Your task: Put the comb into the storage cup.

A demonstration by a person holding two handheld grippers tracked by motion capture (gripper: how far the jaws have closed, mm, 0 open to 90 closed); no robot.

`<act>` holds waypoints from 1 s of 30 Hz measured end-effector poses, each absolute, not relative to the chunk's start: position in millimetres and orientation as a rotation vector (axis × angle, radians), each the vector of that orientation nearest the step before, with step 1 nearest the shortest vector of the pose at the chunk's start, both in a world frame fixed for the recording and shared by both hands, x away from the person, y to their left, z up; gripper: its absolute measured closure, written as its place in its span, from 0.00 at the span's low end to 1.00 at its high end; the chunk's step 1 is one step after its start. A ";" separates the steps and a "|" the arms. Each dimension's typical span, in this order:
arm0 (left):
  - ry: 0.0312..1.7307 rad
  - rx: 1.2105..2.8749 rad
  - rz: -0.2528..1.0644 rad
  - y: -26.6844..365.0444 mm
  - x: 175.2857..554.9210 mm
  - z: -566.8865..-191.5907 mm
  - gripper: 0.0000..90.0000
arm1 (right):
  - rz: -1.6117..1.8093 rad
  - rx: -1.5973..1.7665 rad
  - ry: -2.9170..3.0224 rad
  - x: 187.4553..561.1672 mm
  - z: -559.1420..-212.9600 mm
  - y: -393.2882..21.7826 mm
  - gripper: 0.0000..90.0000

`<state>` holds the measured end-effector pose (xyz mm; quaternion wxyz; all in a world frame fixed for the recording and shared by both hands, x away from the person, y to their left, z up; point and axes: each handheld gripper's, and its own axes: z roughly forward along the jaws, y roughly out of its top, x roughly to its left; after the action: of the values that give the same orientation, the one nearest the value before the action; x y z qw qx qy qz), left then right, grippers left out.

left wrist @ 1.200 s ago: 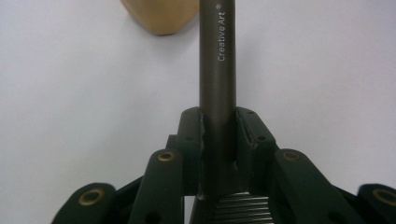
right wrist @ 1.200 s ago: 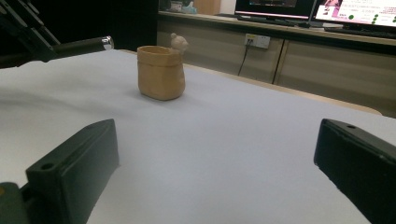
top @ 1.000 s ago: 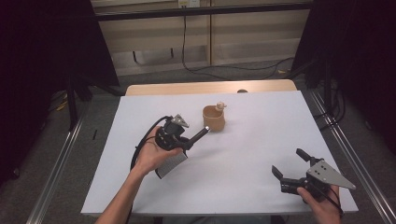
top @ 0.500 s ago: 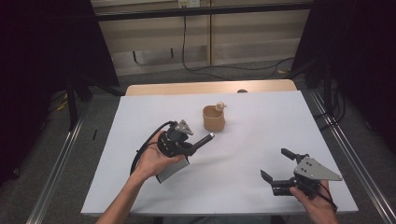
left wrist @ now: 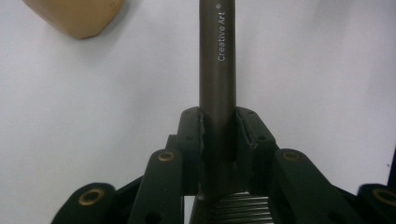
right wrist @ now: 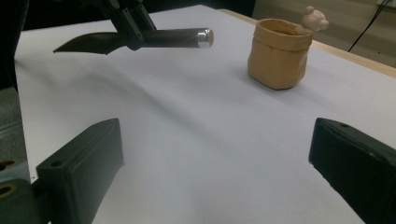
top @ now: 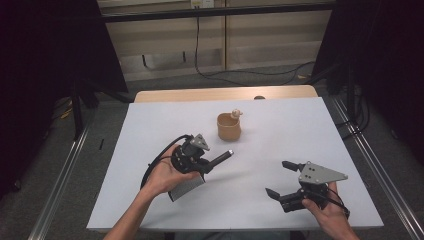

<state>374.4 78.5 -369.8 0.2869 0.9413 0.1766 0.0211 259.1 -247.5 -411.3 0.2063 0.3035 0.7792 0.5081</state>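
one dark pen (top: 222, 158) sits at centre frame of the high view, clamped in the left gripper (top: 210, 164), tip toward the tan cup (top: 229, 127) above it. right gripper (top: 283, 179), lower right, jaws spread, holds nothing over the white table (top: 300, 130).

Tabletop (top: 320, 130) mostly bare white; wide free lanes on far left, far right and near edge. Tan cup (top: 229, 127) stands just past centre, lone standing obstacle. Dark pen (top: 220, 158) juts from left tool (top: 207, 162) toward cup, tip near it but apart, narrowing that gap. Open stretch between pen and right tool (top: 283, 179). Dark frame posts flank both sides.
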 end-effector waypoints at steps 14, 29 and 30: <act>0.350 2.588 -0.015 68.2 365.0 -372.2 0.81 | 1.310 0.780 2.413 286.6 -400.2 -221.9 0.03; 0.272 2.664 -0.094 46.4 359.7 -373.2 0.81 | 1.199 0.617 2.589 299.8 -398.8 -200.1 0.04; 0.258 2.662 -0.087 45.1 359.9 -372.8 0.81 | 1.183 0.600 2.610 300.6 -397.4 -198.4 0.04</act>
<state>359.9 45.1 -372.8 0.2309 0.9679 0.0938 -0.0315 300.6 -198.4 -397.4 0.1069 0.2039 0.8863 0.4018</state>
